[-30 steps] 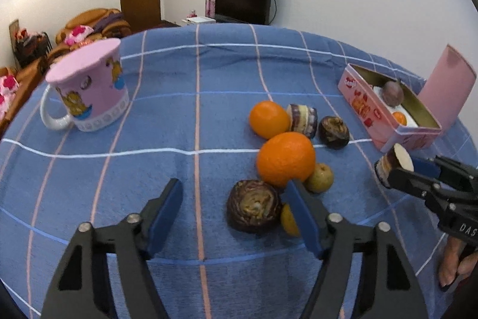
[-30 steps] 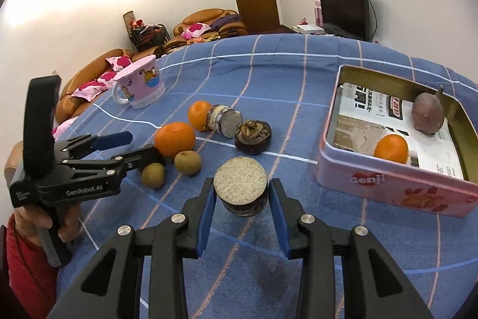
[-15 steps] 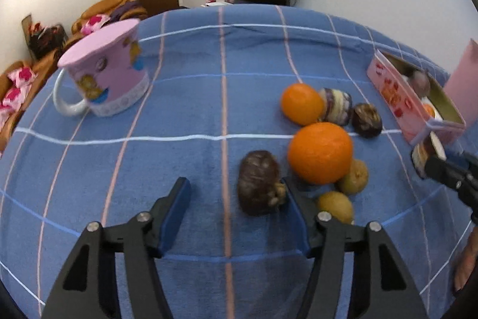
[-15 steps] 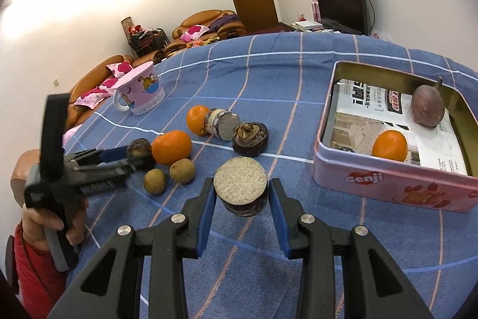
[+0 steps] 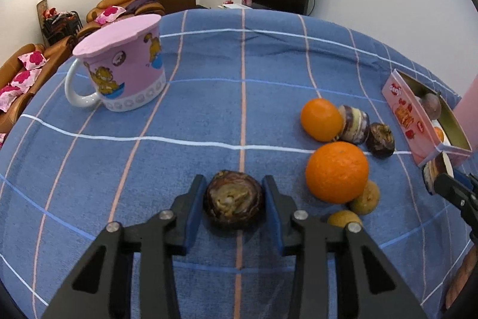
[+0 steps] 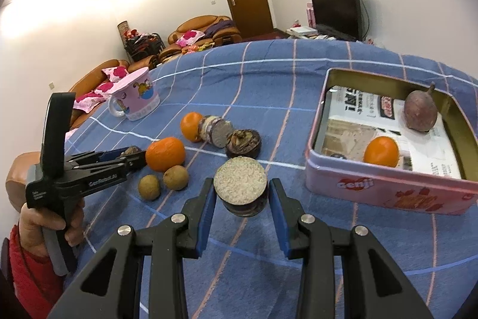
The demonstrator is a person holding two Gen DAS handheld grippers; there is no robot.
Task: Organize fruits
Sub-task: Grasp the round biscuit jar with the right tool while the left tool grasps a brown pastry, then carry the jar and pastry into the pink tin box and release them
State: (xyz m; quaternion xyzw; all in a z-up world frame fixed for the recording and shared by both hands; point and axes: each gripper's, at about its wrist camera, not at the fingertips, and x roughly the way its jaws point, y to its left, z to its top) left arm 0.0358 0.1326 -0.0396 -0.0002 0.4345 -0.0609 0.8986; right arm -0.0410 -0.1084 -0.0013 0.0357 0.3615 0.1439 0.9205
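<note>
On the blue checked tablecloth, the left gripper clamps a dark purple mangosteen beside the large orange. Nearby, the right gripper grips a halved mangosteen, short of the pink tin holding a small orange.

We see a matt woven blue tablecloth, a glossy ceramic mug, a shiny metal tin lined with printed paper, and dimpled glossy oranges.
</note>
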